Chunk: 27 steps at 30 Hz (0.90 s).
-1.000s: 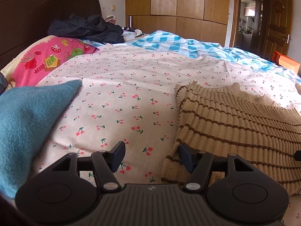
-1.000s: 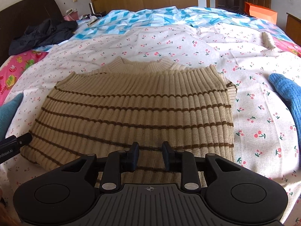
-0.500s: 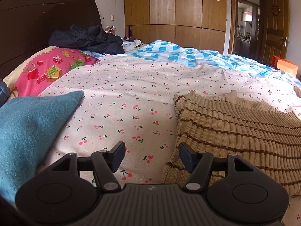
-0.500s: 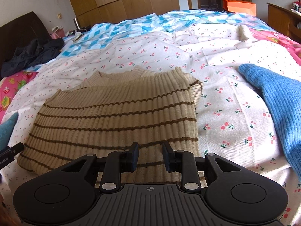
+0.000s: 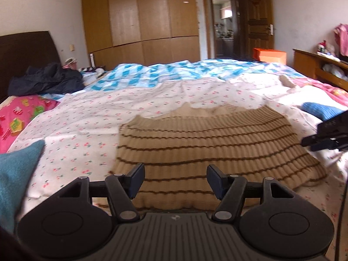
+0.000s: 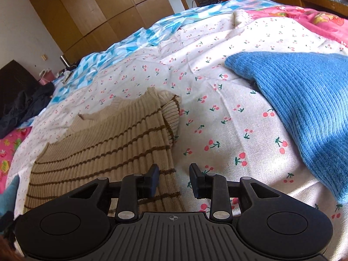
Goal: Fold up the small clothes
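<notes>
Since a second ago: both my claws have swung across the bed; my left one, which looked at the sweater's left edge, now faces its near hem square on, and my right one has slid off the knit toward its right edge, rolling as it went.
Teal cloth (image 5: 15, 174): far left of the sweater, well apart from it.
Striped sweater (image 5: 208, 143): flat on the cherry-print sheet (image 5: 87, 117), folded into a broad block, collar at the far side, hem toward me; long axis runs left to right across my view.
Left claw (image 5: 175, 180): over the hem near the sweater's middle, jaws spread wide, nothing between the pads (image 5: 136, 179); tilted gently down.
Right claw (image 6: 174, 179): at the sweater's right edge, one pad above the knit and the other above bare sheet, so the edge (image 6: 171, 152) runs straight ahead between them; jaws have just been opening, partly apart, pinching nothing; pitched down more steeply and rolled, the room leaning in its view.
Blue knit (image 6: 304, 108): right of the sweater, apart from it.
Relation that counts: the right edge lies directly under my right claw, so I judge that hand the nearer for the next grab, with the left taking the hem or the far edge to carry a fold along the long axis.
</notes>
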Each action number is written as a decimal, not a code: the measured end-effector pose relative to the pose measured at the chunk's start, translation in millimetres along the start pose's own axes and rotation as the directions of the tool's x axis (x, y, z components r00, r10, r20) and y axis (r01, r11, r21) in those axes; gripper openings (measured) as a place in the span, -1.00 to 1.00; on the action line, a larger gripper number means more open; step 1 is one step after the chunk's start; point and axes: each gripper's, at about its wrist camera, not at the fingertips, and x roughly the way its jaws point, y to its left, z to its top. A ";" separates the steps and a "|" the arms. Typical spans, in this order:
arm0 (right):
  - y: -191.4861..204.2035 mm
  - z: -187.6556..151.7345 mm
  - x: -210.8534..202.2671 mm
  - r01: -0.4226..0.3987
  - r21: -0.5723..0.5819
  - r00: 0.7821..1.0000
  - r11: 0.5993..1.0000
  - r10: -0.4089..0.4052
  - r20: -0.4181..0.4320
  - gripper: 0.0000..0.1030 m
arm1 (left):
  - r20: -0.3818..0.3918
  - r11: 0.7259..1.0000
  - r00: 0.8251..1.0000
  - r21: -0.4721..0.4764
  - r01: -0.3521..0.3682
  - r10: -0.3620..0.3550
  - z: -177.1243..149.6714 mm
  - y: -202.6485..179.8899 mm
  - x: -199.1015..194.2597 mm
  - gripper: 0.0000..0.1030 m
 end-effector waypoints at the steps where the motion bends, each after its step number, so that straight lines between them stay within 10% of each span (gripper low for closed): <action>1: -6.1 -0.3 1.5 -0.012 0.022 1.000 1.000 0.012 -0.001 -0.40 | -0.002 0.999 1.000 0.040 0.029 -0.029 0.3 -16.0 0.2 0.30; 10: -40.7 5.0 4.6 -0.117 0.146 0.992 0.982 0.121 -0.021 -0.40 | -0.054 0.926 0.984 0.333 0.177 -0.168 -16.4 -119.3 9.6 0.30; 16: -39.3 7.7 7.1 -0.128 0.133 0.990 0.983 0.134 -0.033 -0.40 | -0.039 0.868 0.988 0.473 0.148 -0.147 -28.7 -154.6 21.6 0.31; 27: -45.4 9.3 8.9 -0.151 0.165 0.986 0.975 0.160 -0.044 -0.38 | -0.043 0.870 0.991 0.475 0.130 -0.125 -18.8 -175.3 45.6 0.31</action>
